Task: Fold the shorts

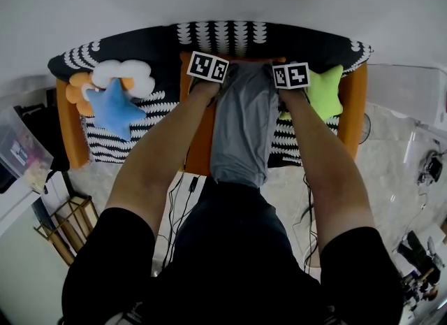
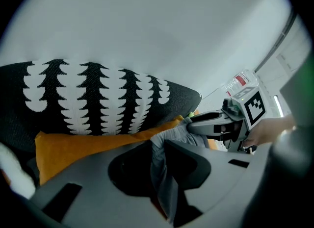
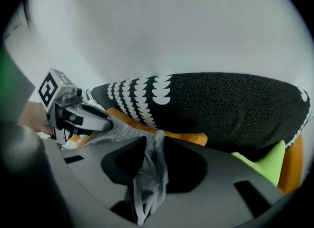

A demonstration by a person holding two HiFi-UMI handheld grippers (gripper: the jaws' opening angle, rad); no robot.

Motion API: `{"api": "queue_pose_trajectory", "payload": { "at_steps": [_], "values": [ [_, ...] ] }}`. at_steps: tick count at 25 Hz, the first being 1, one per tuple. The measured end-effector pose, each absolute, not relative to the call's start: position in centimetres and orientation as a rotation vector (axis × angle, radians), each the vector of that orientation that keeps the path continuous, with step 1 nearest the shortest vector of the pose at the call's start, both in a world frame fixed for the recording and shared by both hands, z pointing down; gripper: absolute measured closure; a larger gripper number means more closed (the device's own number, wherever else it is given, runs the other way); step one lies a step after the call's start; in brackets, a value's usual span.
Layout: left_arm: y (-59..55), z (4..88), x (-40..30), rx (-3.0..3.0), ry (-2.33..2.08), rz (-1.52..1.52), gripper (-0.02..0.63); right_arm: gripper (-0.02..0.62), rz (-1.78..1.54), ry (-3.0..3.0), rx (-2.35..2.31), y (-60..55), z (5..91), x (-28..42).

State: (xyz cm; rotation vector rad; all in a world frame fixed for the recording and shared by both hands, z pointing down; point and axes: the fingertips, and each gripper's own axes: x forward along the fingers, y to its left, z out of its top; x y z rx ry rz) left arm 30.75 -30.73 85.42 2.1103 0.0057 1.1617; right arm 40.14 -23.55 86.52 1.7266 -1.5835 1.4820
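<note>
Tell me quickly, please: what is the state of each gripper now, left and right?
Left gripper: closed, holding the edge of the grey shorts.
Right gripper: closed, also holding the edge of the grey shorts.

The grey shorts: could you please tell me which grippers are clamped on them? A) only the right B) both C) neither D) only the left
B: the shorts sit pinched between the jaws of the left gripper and of the right gripper.
</note>
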Motion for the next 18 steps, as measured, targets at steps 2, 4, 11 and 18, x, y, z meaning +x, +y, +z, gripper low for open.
{"api": "queue_pose_trajectory", "payload": {
  "at_steps": [2,4,11,18],
  "values": [
    [-30.7,85.2,30.8,2.118,0.0,1.16,0.518,0.482,1.493,-1.587,1.731,-23.5,86.4,40.2],
    [-30.8,85.0,30.9,2.132,-0.001,1.158,0.526,0.502,1.507,-1.59,1.743,-23.6,86.2,40.3],
    [-31.9,83.0,31.9,2.212,-0.014,1.161,0.548,0.532,1.464,-1.63,1.754,-25.0,83.8,41.0],
    [-34.7,79.9,33.8,2.28,-0.069,1.125,0.551,0.535,1.372,-1.682,1.854,-27.6,80.3,42.8]
  ]
}}
